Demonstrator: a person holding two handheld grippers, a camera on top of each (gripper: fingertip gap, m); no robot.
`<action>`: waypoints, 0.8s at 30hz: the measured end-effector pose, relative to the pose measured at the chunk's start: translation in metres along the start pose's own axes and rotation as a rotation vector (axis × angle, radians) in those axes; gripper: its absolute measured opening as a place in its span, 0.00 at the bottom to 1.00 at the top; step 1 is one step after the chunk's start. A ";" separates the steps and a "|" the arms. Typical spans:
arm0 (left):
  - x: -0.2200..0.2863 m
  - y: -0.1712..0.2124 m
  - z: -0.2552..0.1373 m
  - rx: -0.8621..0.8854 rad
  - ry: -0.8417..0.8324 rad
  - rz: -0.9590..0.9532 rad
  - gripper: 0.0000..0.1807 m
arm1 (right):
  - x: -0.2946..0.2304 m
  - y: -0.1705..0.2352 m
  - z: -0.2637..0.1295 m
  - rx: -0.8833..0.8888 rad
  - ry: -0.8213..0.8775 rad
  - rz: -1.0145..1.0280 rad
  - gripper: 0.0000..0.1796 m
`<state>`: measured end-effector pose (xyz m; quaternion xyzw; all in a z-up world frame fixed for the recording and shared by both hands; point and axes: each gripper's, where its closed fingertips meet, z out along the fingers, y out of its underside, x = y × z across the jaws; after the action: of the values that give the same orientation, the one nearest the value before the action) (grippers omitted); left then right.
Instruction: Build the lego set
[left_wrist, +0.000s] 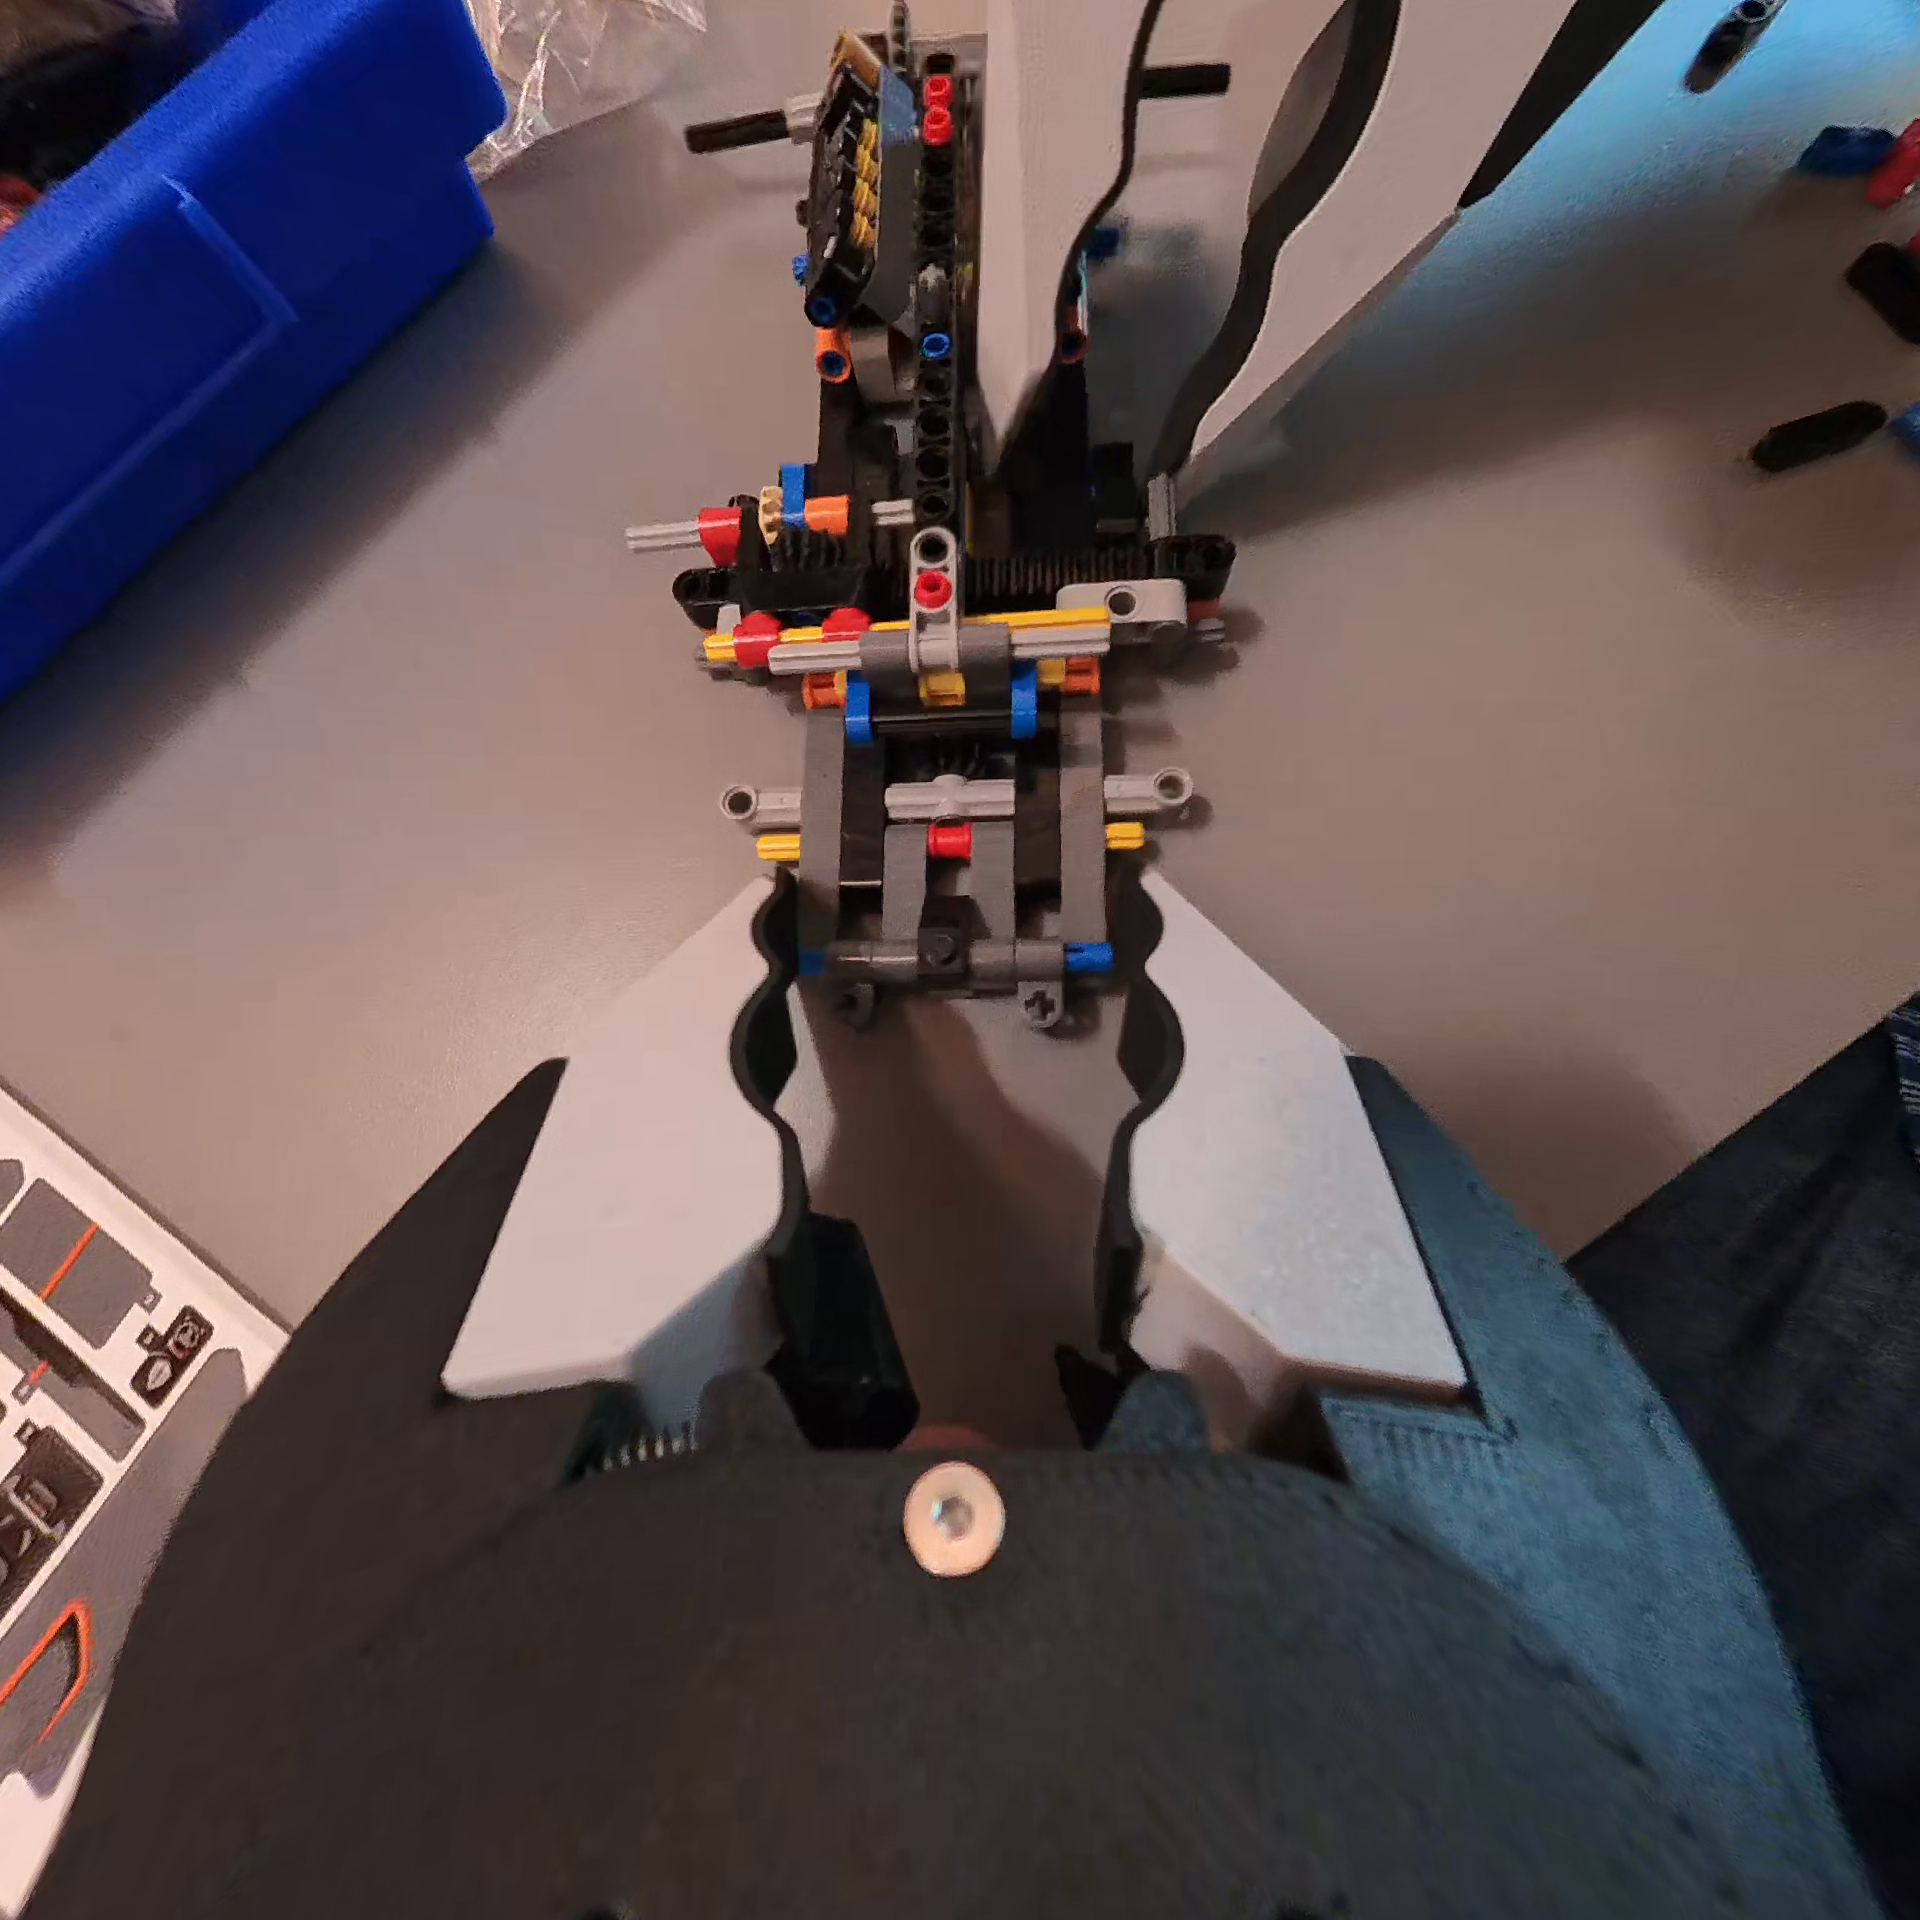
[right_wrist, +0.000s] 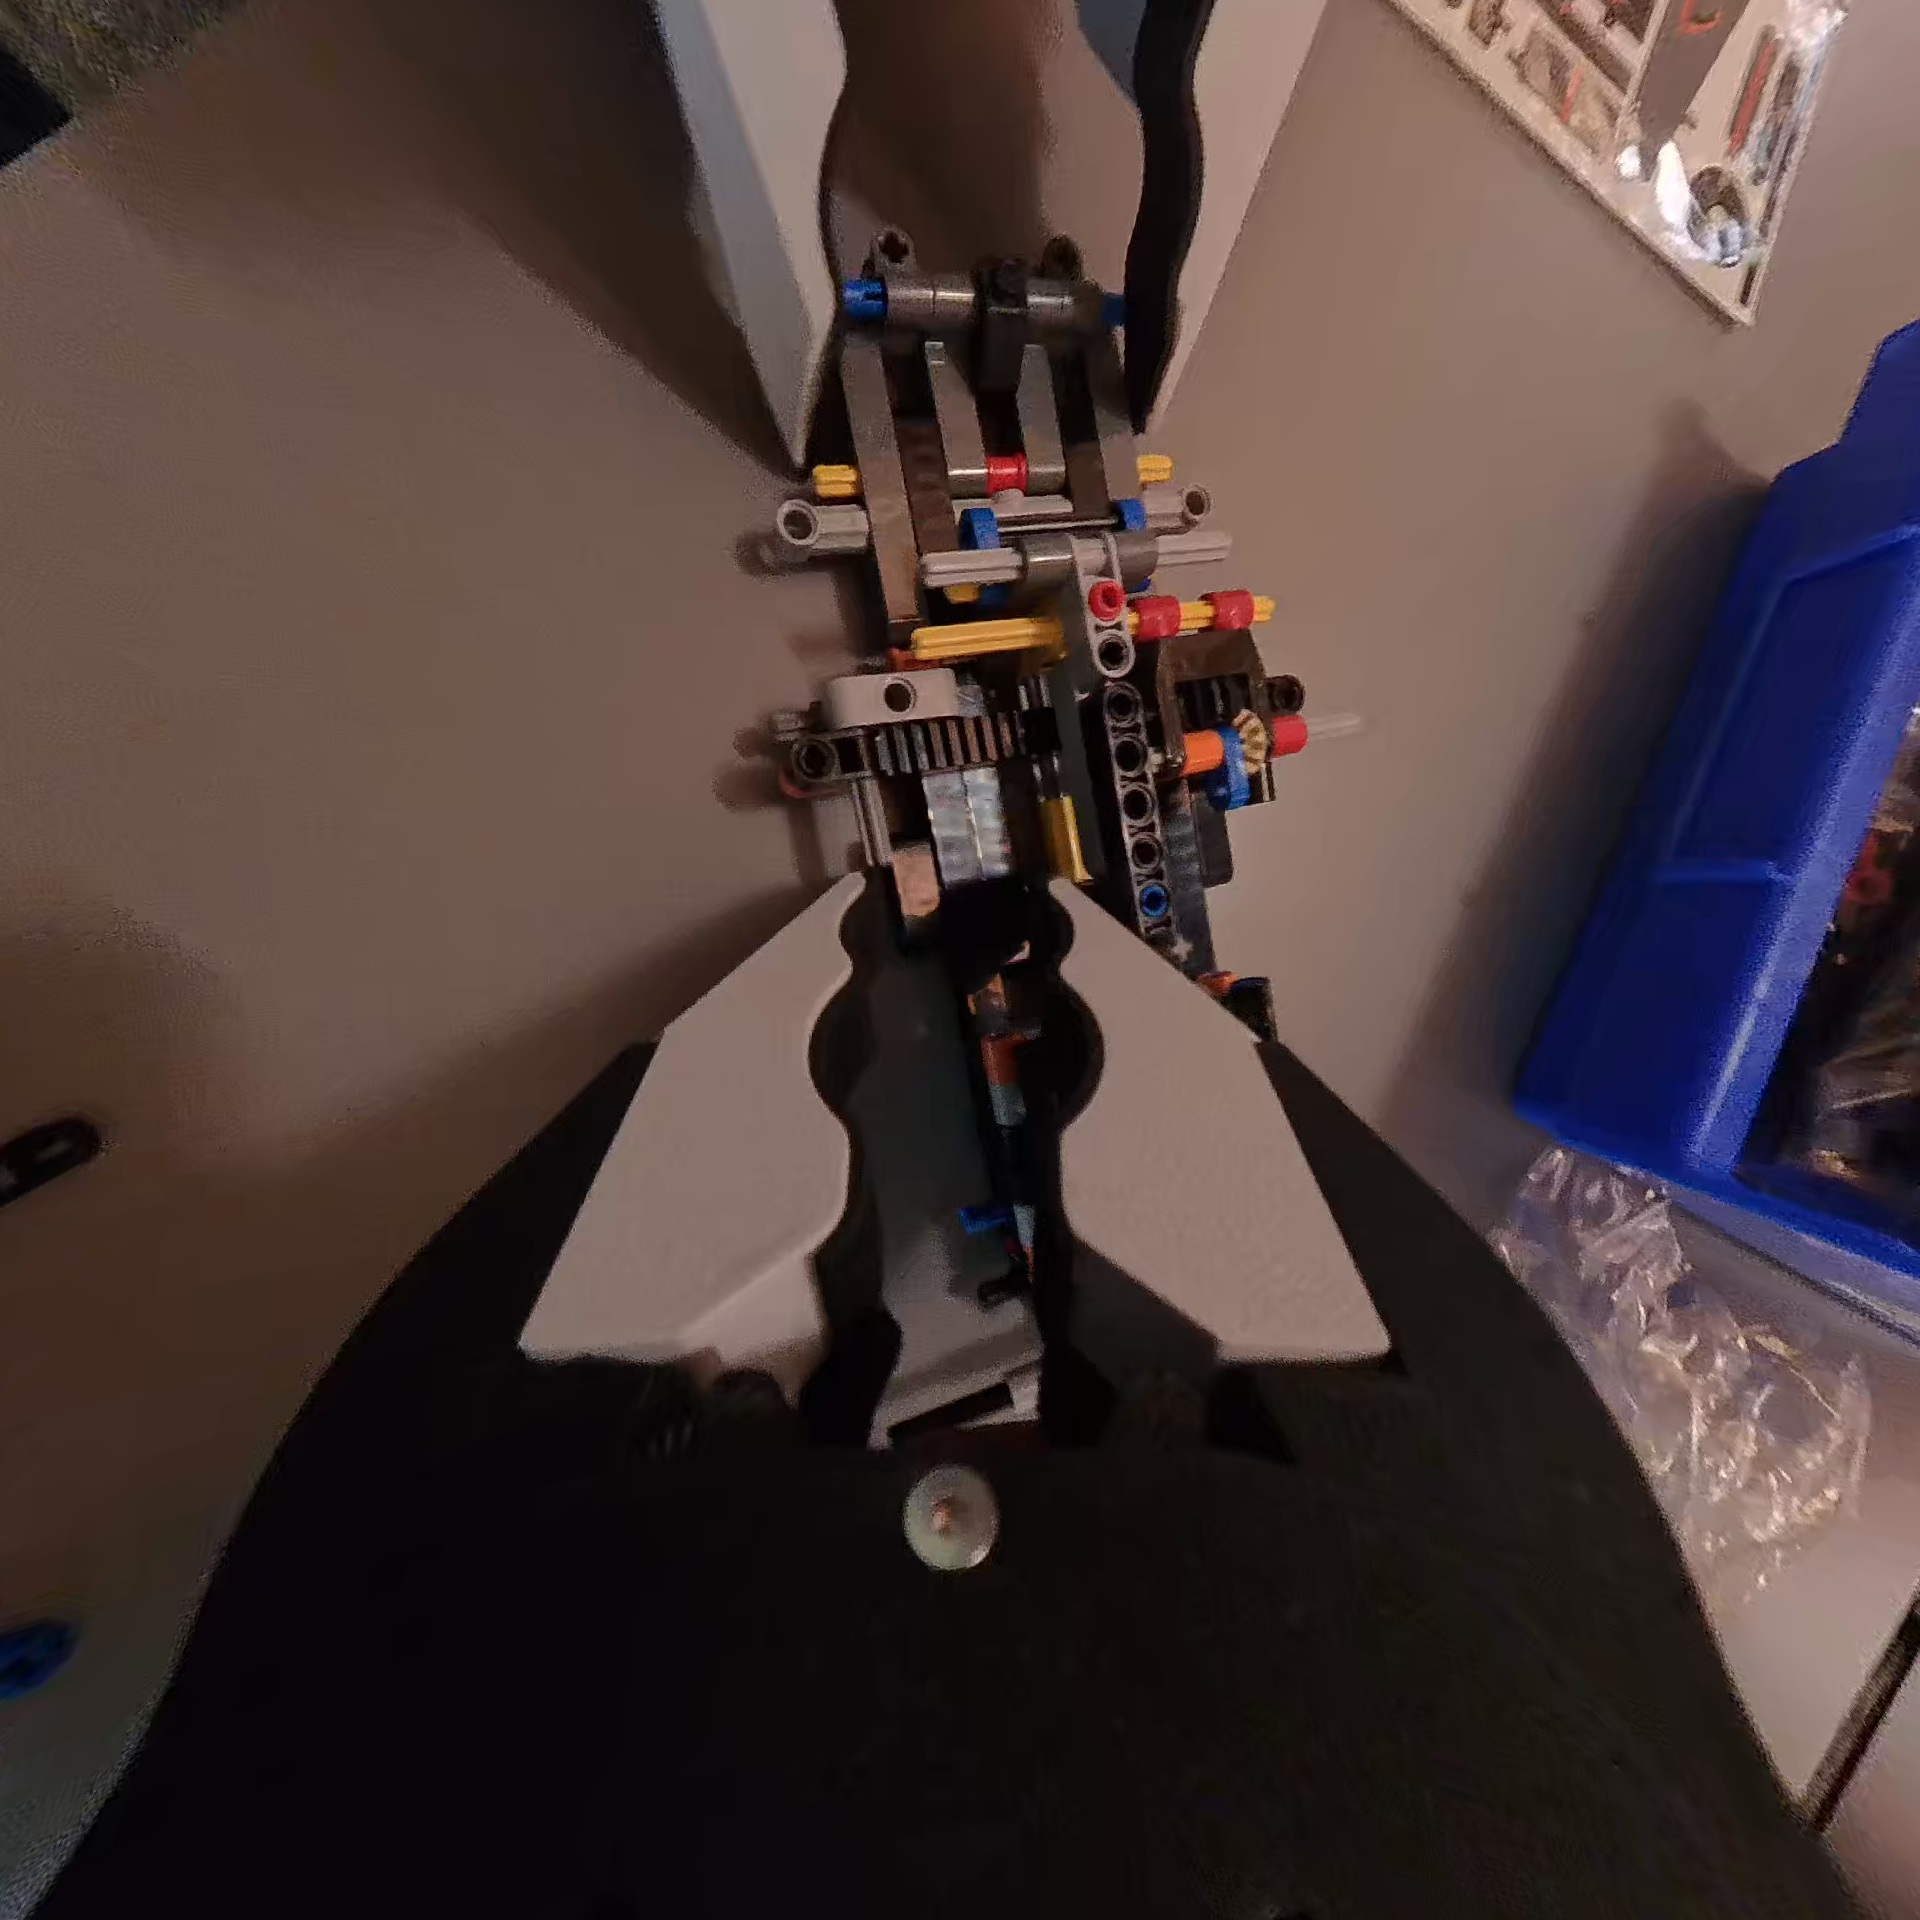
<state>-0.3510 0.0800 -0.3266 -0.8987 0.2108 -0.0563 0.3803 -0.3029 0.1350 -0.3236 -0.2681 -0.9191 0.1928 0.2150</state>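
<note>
Model: half-built lego assembly (left_wrist: 940, 665) lies long-ways on the grey table (left_wrist: 1455, 727), pinched at both ends, so it's basically strung between the two grippers. My guess is that's just to keep it from skating around while the next piece goes on.

Left gripper: left gripper (left_wrist: 956, 935) is partly closed, with its tips pressed on either side of the near grey frame end with the blue pins. Looks like a steadying hold, not a lift, though I can't tell if the model is fully down on the table.

Right gripper: right gripper (right_wrist: 961, 914) is closed down narrow on the opposite end, by the black gear rack and the light grey block. Part of the model runs back between its fingers, so it's a deep grip.

Why both: with both of them busy holding, neither is free to grab a part. I'd say one has to let go first.

Around it: blue bin (left_wrist: 208, 312) of parts sits off to one side with a crinkly clear plastic bag (right_wrist: 1683, 1382) just beside it. There's a sticker sheet (left_wrist: 83, 1382) near the left gripper, and loose pieces (left_wrist: 1818, 447) lie scattered on the far side.

In the way: nothing much right next to the model; the bin and bag sit well apart from it. The axles sticking out sideways look like the easiest things to knock.
</note>
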 end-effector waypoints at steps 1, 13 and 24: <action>0.000 0.000 0.000 0.005 0.004 0.000 0.32 | 0.000 0.000 0.000 0.004 -0.010 0.009 0.13; 0.001 -0.001 0.002 0.022 0.030 0.013 0.33 | 0.001 0.002 0.001 -0.010 -0.089 0.010 0.12; -0.003 -0.001 0.002 0.023 0.011 -0.001 0.32 | 0.003 0.000 0.002 -0.009 -0.056 0.015 0.12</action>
<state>-0.3531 0.0836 -0.3270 -0.8941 0.2116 -0.0638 0.3895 -0.3063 0.1367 -0.3242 -0.2704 -0.9236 0.1977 0.1865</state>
